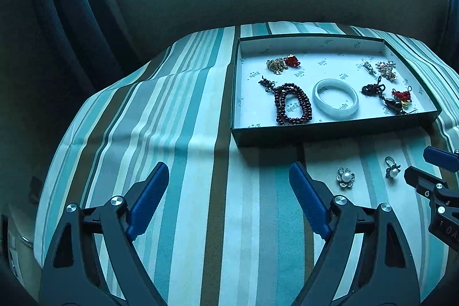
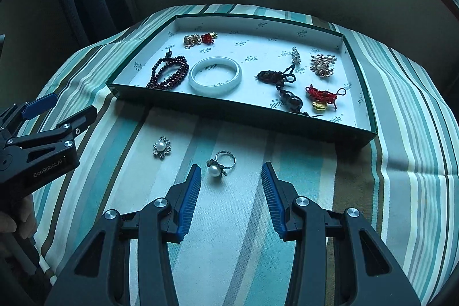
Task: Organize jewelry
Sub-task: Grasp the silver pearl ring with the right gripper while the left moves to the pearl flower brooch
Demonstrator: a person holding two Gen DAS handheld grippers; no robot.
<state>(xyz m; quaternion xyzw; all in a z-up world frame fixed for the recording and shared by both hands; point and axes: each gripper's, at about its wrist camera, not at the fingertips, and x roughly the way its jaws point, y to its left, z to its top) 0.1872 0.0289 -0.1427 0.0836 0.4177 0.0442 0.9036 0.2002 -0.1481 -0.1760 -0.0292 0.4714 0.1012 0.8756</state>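
Note:
A pearl ring (image 2: 219, 165) and a pearl flower brooch (image 2: 161, 146) lie on the striped cloth in front of a dark green tray (image 2: 246, 112). In the left wrist view the ring (image 1: 392, 167) and the brooch (image 1: 345, 177) lie to the right. The tray (image 1: 330, 131) holds a white bangle (image 2: 215, 75), dark red beads (image 2: 169, 72), red knot charms and gold pieces. My right gripper (image 2: 231, 171) is open, just behind the ring, empty. My left gripper (image 1: 228, 172) is open and empty over bare cloth, left of the brooch.
The striped cloth (image 2: 387, 162) drapes over a rounded surface that falls away at the left, right and back. A dark wall and curtain stand behind, under a window. The left gripper (image 2: 61, 112) shows at the left edge of the right wrist view.

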